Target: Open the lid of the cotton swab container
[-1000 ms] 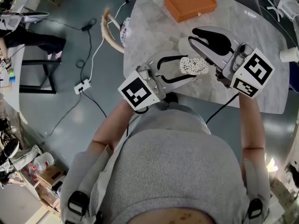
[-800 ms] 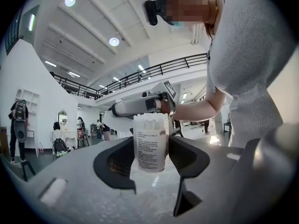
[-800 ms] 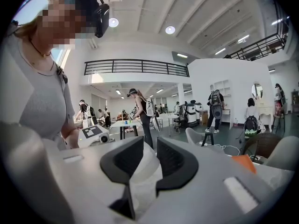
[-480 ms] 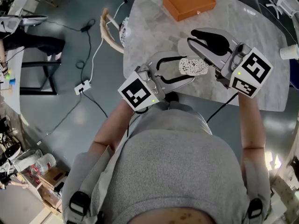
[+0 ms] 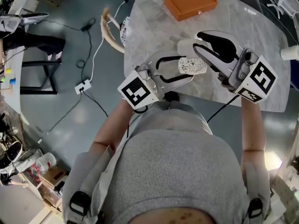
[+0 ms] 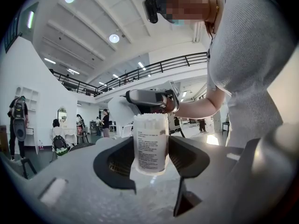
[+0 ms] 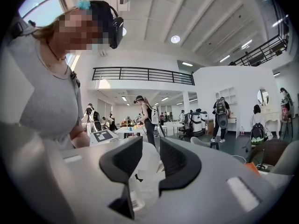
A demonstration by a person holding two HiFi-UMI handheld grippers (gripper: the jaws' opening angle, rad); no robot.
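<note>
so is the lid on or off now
Off. The cotton swab container in the left gripper shows bare swab tips; the lid is between the jaws of the right gripper, which just opened slightly.

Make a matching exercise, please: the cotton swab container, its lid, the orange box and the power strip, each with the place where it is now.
Things:
1. cotton swab container
2. lid
3. orange box
4. power strip

Places:
A. on the grey floor
B. between the right gripper's jaws, off the container
C. on the marble table, far side
D. between the left gripper's jaws

Pairs: 1-D, 2-B, 3-C, 4-A.

The right gripper's jaws have just opened a little, with the lid between them.
</note>
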